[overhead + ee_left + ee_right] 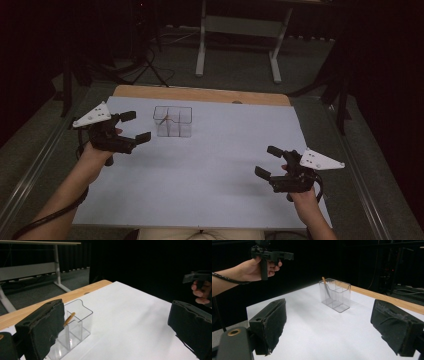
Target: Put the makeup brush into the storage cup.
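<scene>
Left claw (134, 126): jaws apart, empty, held above the surface (210, 175). Clear divided box (173, 121) stands just right of it, a thin wooden-handled tool (69, 319) leaning inside one compartment. Right claw (268, 161): jaws apart, empty, well apart from the box. Judgement: tool looks already stowed; little left, or nothing begun.

Your two grippers, the left gripper (135, 126) and the right gripper (268, 161), are black with pale grey three-cornered top plates. The clear, colourless plastic compartment box (173, 121) holds a tan wooden-handled tool (325, 284). The plain white table sheet (215, 165) covers a light-brown wooden tabletop edge (200, 94).
</scene>
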Demonstrator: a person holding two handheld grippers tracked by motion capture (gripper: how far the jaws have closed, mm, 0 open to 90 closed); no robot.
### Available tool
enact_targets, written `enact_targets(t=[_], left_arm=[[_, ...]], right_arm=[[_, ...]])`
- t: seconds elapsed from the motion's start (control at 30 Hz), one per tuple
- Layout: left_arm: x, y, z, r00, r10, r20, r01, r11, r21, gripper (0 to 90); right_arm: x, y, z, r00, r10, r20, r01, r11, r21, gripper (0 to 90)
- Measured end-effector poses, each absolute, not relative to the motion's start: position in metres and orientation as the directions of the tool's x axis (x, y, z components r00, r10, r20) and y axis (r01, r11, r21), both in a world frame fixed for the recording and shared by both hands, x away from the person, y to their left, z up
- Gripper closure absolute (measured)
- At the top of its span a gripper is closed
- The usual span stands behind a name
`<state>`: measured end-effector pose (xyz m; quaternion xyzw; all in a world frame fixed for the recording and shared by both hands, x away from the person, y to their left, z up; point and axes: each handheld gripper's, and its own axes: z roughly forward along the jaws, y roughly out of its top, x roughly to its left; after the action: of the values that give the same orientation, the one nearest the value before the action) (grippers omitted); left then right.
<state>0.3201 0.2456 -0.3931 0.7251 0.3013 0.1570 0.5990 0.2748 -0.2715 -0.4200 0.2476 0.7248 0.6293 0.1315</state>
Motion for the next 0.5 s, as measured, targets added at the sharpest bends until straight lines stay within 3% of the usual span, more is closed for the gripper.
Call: enact_targets(t=[0.5], left_arm=[[0.298, 0.236, -0.408, 0.79, 0.604, -0.108, 0.238, -0.139, 0.961, 1.8]], right_arm=[[0.275, -0.27, -0.422, -0.845, 0.521, 0.119, 0.197, 0.096, 0.976, 13.4]])
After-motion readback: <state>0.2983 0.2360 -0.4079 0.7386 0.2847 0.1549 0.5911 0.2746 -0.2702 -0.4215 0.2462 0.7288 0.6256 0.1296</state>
